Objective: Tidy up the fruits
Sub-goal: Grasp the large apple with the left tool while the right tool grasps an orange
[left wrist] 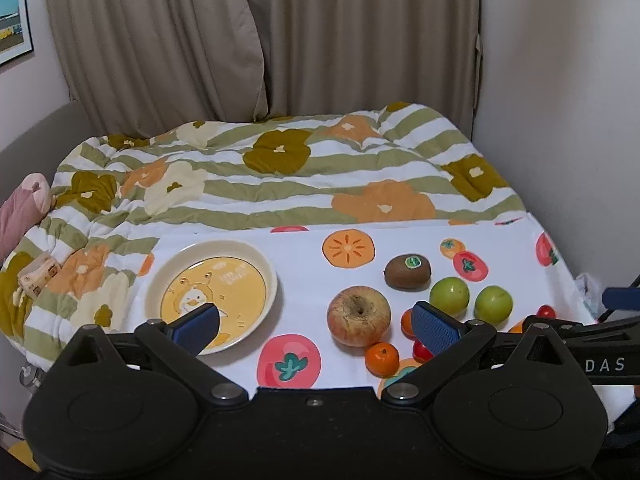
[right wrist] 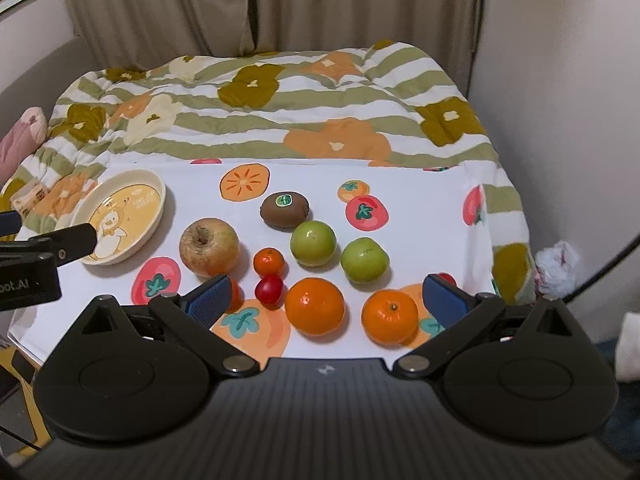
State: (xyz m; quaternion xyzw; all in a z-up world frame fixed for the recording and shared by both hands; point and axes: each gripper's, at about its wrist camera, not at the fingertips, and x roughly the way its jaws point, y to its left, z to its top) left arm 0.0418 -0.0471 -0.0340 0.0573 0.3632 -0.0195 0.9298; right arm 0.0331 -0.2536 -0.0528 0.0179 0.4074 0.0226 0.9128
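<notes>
A yellow duck plate (left wrist: 212, 294) (right wrist: 124, 220) sits empty at the left of a white fruit-print cloth (right wrist: 420, 216). On the cloth lie an apple (left wrist: 358, 316) (right wrist: 209, 246), a kiwi (left wrist: 408, 271) (right wrist: 285, 210), two green plums (right wrist: 313, 243) (right wrist: 365, 260), two oranges (right wrist: 315, 306) (right wrist: 390, 317), a small mandarin (right wrist: 269, 262) (left wrist: 382, 358) and a red cherry tomato (right wrist: 269, 290). My left gripper (left wrist: 316, 322) is open and empty, hovering between plate and apple. My right gripper (right wrist: 327, 294) is open and empty over the oranges.
The cloth lies on a bed with a striped flower quilt (left wrist: 280, 176). Curtains (left wrist: 280, 40) hang behind, a wall stands at the right. A pink pillow (left wrist: 20, 208) lies at the left. Another small red fruit (right wrist: 447, 279) peeks beside the right finger.
</notes>
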